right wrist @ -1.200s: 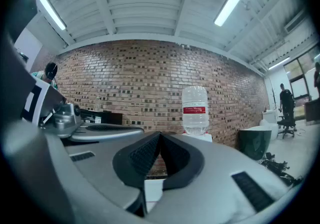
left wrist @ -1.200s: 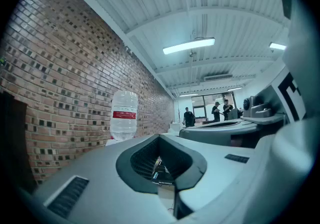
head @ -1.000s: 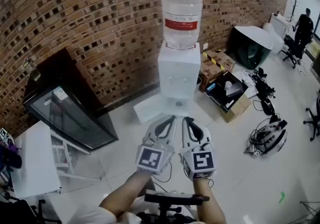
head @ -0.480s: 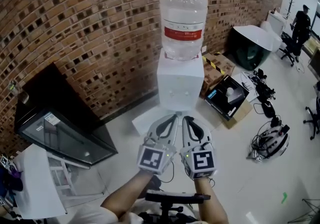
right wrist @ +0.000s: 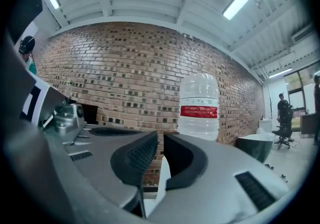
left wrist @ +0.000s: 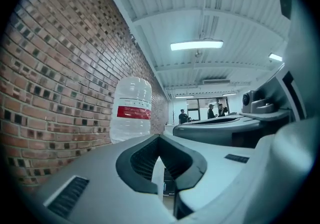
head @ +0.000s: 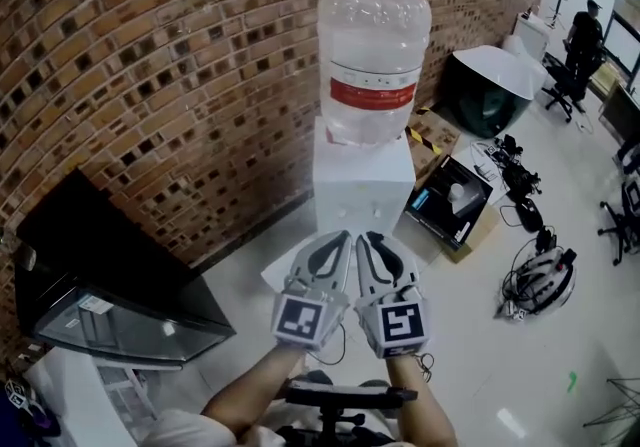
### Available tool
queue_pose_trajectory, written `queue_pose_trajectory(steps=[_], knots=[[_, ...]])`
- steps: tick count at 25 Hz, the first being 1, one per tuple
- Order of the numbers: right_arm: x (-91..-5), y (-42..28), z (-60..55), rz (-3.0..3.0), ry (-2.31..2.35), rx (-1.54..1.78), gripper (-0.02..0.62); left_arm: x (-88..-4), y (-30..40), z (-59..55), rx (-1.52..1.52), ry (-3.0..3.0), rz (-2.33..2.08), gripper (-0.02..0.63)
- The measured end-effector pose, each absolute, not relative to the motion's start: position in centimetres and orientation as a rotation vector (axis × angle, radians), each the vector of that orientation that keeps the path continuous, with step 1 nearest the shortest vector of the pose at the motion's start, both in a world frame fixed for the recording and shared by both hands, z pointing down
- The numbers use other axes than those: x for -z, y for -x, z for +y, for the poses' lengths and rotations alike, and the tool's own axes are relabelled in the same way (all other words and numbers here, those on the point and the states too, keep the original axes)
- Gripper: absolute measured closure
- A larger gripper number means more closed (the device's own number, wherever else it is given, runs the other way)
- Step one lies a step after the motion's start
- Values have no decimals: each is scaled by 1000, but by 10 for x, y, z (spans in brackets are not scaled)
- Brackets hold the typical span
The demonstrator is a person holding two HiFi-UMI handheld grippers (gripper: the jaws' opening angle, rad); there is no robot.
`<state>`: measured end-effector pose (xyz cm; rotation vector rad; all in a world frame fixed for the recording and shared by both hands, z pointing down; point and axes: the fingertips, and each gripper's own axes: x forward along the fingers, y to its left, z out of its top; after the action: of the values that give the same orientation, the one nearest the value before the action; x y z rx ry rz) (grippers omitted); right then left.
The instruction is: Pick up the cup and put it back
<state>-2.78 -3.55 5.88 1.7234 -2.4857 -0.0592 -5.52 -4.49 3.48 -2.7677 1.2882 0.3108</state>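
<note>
I hold the two hand-held grippers side by side, level with each other and pointing the same way, at the white box-shaped water dispenser (head: 362,185) that carries a clear plastic bottle with a red label (head: 373,45) and stands against the red brick wall (head: 150,65). The left hand-held gripper (left wrist: 159,138) has its tips together with nothing between them. The right hand-held gripper (right wrist: 160,137) has just been opening its jaws; they stand a thin slit apart, with only brick showing through. I cannot make out the cup in any view. My guess is that it sits low on the dispenser's front, where the taps are, hidden behind my grippers. If so, it lies straight ahead, neither hand clearly nearer, and the parting right jaws suggest that hand will take it.
</note>
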Motion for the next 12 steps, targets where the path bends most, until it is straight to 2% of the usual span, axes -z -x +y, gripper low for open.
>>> queue_pose_trajectory(steps=[12], knots=[[-65, 5, -97, -2521, -1683, 38, 552, -47, 30, -100, -278, 2757, 1329, 606]])
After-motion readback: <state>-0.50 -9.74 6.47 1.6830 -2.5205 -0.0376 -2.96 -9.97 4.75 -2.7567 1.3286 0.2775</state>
